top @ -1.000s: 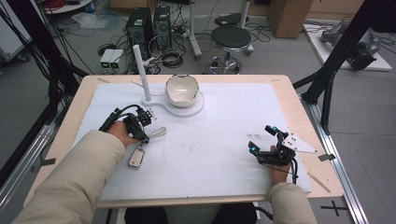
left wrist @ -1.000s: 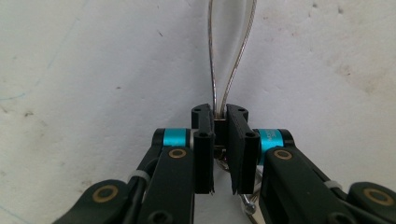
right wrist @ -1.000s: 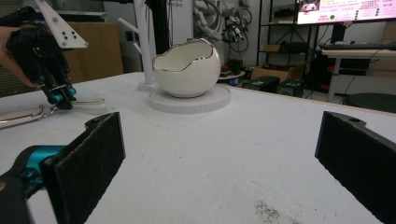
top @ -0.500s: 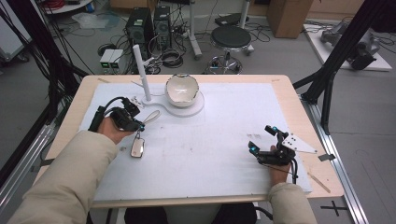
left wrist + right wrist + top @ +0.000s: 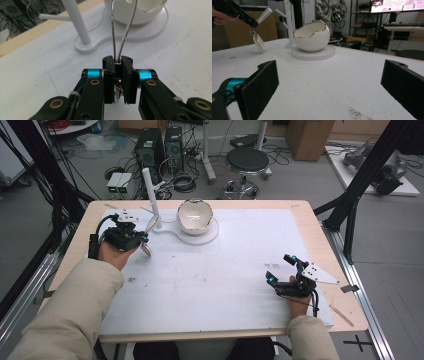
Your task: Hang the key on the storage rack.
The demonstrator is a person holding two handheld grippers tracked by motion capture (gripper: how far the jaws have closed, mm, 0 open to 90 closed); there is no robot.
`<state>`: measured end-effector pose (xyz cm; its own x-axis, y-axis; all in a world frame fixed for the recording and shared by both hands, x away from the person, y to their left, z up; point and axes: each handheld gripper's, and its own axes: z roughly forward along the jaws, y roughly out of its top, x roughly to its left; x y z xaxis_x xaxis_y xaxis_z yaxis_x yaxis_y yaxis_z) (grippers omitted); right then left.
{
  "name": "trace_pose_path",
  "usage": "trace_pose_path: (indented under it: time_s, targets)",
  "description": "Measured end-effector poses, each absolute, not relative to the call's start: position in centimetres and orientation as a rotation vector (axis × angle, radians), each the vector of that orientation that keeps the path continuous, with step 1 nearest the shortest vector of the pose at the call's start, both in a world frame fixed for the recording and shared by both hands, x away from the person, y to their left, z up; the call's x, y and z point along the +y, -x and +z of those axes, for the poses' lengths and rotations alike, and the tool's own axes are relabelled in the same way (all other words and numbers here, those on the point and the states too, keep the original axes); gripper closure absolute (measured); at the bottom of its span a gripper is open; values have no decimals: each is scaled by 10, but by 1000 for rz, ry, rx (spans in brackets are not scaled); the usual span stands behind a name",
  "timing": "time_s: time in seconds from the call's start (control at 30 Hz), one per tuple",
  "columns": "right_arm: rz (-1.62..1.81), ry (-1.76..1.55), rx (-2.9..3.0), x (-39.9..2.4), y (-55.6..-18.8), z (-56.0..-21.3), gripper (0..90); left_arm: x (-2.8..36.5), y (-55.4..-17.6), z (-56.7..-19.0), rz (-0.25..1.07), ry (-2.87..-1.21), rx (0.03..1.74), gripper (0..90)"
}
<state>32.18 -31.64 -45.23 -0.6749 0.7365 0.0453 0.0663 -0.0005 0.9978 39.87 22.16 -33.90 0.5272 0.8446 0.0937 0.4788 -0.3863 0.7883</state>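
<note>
Overhead first: left gripper [image 5: 142, 240] sits at the left of the frame, above the white mat [image 5: 215, 285], with its jaws clamped on a key ring whose tag [image 5: 145, 250] hangs just below them. Beside it, toward the upper middle, stand the white post [image 5: 151, 197] and the egg-shaped bowl [image 5: 195, 216] on their shared base [image 5: 172, 230]. Right gripper [image 5: 282, 270] rests low at the right of the mat, well apart from all that, its jaws wide apart and nothing between them.

Left gripper view now: the two black jaws are pressed together at centre frame on a wire ring [image 5: 120, 32], whose loop rises toward the top edge, over the bowl's underside. Post foot to the upper left.

Right gripper view: both pads at the bottom corners, far apart, bare mat between. Bowl sits upper middle on its base. Upper left, the other gripper is off the mat, the tag dangling under it, tilted, clear of the surface.
</note>
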Motion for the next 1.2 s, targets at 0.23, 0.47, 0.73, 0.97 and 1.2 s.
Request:
trace_pose_path:
  time_s: [0.23,0.47,0.73,0.97,1.2]
  targets:
    - [1723,-824,1778,-316,-322,-452,6,230,-400,-335,702,-1922,1126,815]
    - [1721,-829,1779,-316,-322,-452,6,231,-405,-336,742,-1854,1165,814]
    - [1721,-832,1782,-316,-322,-452,6,231,-418,-338,750,-1821,1201,814]
    - [1725,-839,1784,-316,-321,-452,6,232,-426,-345,743,-1819,1235,814]
    - [1724,-840,1785,-316,-322,-452,6,230,-431,-350,741,-1842,1241,814]
